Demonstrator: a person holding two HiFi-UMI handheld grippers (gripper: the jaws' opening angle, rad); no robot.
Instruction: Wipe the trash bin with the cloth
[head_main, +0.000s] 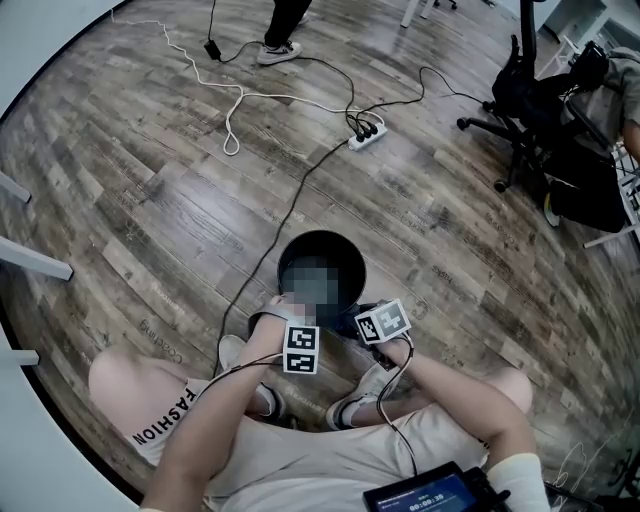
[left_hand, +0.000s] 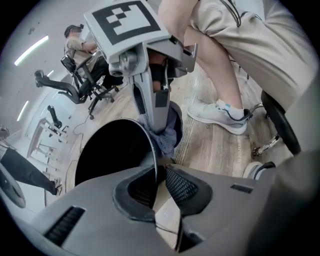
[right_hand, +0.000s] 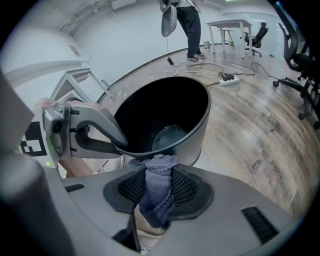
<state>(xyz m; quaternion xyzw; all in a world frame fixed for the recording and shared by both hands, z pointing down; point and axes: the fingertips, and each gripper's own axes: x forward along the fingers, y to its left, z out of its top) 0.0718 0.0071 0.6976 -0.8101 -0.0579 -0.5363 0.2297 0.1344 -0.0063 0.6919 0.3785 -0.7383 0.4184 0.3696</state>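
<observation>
The trash bin (head_main: 343, 258) stands upright on the wood floor (head_main: 150, 200), just in front of your feet. Your left gripper (left_hand: 157, 181) has its jaws drawn narrow onto the bin's near rim, one pad inside the black wall and one outside, pinching it. Its own view shows that rim edge-on between the pads. The right gripper view shows the same hold from the side, with the two fingers meeting at the rim.

Your right gripper (right_hand: 156, 192) has its jaws pressed onto the blue-grey cloth (right_hand: 159, 172). The cloth is bunched between the pads and pushed up against the bin's outer wall just under the rim, beside the left gripper's hold. In the head view the grippers' own bodies cover both holds, and I cannot pick the cloth out there.

Only the right gripper view looks down inside the bin to its round bottom. Only the left gripper view shows your white shoe (left_hand: 220, 114) on the floor beside the bin.

Farther off, the head view shows a white power strip (head_main: 367, 137) on the floor, a black office chair (head_main: 525, 105) at the right, and a standing person's shoe (head_main: 278, 52) near the top edge
</observation>
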